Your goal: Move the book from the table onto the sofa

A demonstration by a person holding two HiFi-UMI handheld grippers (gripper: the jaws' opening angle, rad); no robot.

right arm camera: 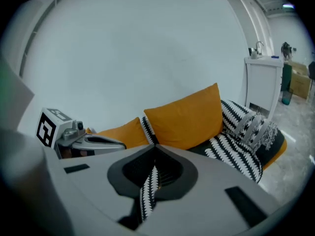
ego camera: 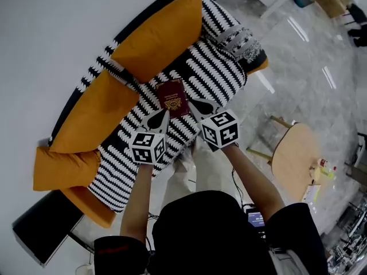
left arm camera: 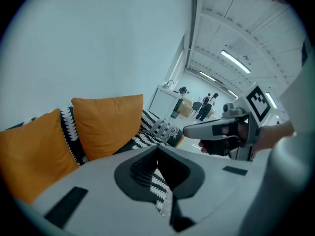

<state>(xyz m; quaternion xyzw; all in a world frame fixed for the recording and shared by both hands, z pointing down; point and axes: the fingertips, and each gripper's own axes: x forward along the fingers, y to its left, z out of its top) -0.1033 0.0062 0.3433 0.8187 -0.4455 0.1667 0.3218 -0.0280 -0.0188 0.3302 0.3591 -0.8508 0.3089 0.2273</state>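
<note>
A dark red book (ego camera: 174, 97) with a gold emblem lies on the black-and-white striped sofa (ego camera: 212, 67), in front of the gap between two orange cushions. My left gripper (ego camera: 165, 114) hovers just left of and nearer than the book. My right gripper (ego camera: 194, 103) hovers just right of it. Both point toward the sofa back. In the left gripper view the jaws (left arm camera: 157, 155) are shut with nothing between them. The right gripper view shows its jaws (right arm camera: 155, 150) shut and empty too. The book appears in neither gripper view.
Orange cushions (ego camera: 160, 33) (ego camera: 94, 113) line the sofa back against a white wall. A round wooden table (ego camera: 295, 159) with small items stands on the right. A black box (ego camera: 43, 228) sits at the sofa's left end. A white cabinet (right arm camera: 263, 82) stands beyond the sofa.
</note>
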